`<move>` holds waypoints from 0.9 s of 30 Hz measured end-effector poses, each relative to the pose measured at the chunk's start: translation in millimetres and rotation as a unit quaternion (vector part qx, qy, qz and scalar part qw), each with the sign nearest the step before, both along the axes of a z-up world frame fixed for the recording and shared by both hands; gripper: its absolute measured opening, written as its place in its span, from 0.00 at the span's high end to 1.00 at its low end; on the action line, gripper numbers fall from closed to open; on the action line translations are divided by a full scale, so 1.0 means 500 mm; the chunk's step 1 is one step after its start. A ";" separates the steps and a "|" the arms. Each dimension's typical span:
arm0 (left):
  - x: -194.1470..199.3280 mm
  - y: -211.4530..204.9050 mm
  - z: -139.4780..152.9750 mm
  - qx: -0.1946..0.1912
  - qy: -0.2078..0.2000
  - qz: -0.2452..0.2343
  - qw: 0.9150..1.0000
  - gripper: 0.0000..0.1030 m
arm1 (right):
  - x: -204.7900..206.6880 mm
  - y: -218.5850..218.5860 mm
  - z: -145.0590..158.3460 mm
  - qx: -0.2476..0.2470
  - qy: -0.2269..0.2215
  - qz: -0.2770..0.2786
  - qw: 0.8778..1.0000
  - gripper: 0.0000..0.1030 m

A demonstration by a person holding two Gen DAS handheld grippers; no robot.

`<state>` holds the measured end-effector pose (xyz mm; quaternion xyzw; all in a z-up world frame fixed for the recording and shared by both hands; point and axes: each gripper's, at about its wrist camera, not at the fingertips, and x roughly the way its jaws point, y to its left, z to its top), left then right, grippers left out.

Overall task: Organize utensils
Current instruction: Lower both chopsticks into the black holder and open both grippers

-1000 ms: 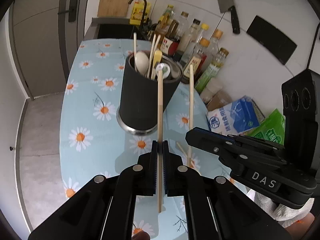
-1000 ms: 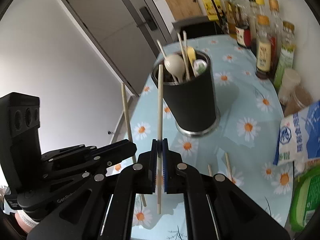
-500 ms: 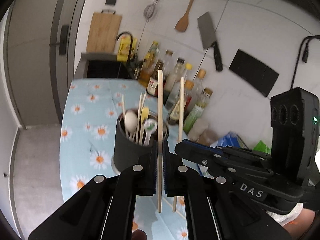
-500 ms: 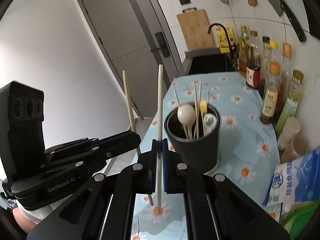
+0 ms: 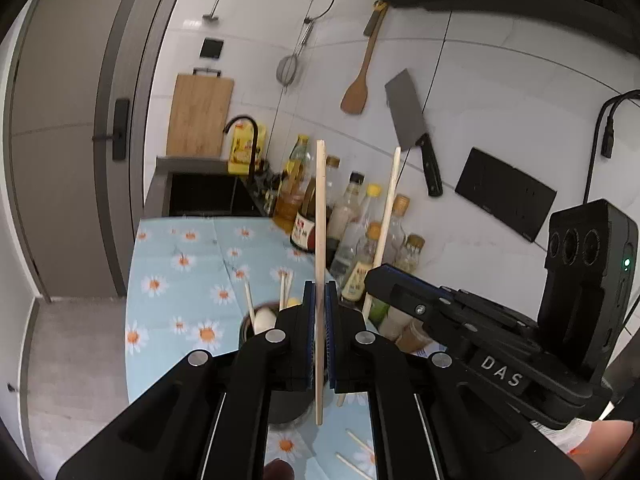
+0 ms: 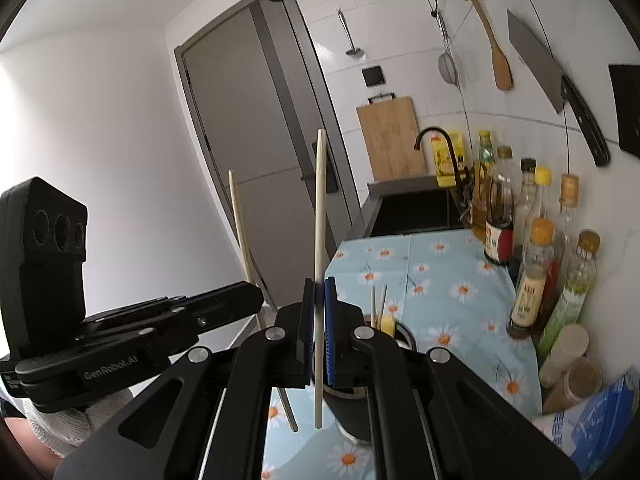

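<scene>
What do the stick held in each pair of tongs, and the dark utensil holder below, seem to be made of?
Both sticks: probably bamboo or wood, pale tan, matt, unpainted. The utensil holder: matt black wall, material unclear; a shiny, seemingly metal rim at its base.

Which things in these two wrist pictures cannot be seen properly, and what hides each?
- Utensil holder: left wrist view, mostly behind the left gripper; its contents are barely visible.
- Holder base: right wrist view, behind the right gripper.
- Loose chopsticks on the tablecloth: left view, partly hidden by gripper arms.
- Bottle labels: too small to read.
</scene>
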<state>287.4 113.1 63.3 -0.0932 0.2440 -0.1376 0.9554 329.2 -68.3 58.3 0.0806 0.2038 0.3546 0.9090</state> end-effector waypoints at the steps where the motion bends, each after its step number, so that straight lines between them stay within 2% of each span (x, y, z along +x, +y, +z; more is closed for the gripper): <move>1: 0.002 0.000 0.007 0.002 -0.008 0.001 1.000 0.96 | 0.006 -0.001 0.005 0.005 -0.006 -0.002 1.000 0.94; 4: 0.006 0.002 0.024 0.006 -0.036 0.016 0.999 0.96 | 0.020 -0.005 0.016 0.018 -0.016 -0.005 1.000 0.94; 12: 0.041 0.000 0.045 0.003 -0.069 0.027 0.997 0.96 | 0.056 -0.014 0.009 0.041 -0.022 -0.022 0.999 0.94; 14: 0.048 -0.002 0.044 0.006 -0.069 0.028 0.997 0.96 | 0.059 -0.021 0.006 0.058 -0.034 -0.024 0.997 0.94; 18: 0.065 -0.006 0.027 0.008 -0.060 0.022 0.998 0.96 | 0.057 -0.021 0.002 0.059 -0.060 -0.032 0.996 0.94; 23: 0.076 -0.012 -0.006 0.014 -0.059 0.014 0.998 0.96 | 0.078 -0.017 -0.030 0.056 -0.045 -0.037 0.997 0.94; 27: 0.093 -0.005 -0.041 0.009 -0.039 0.015 0.999 0.96 | 0.088 -0.009 -0.061 0.045 -0.039 -0.038 0.998 0.94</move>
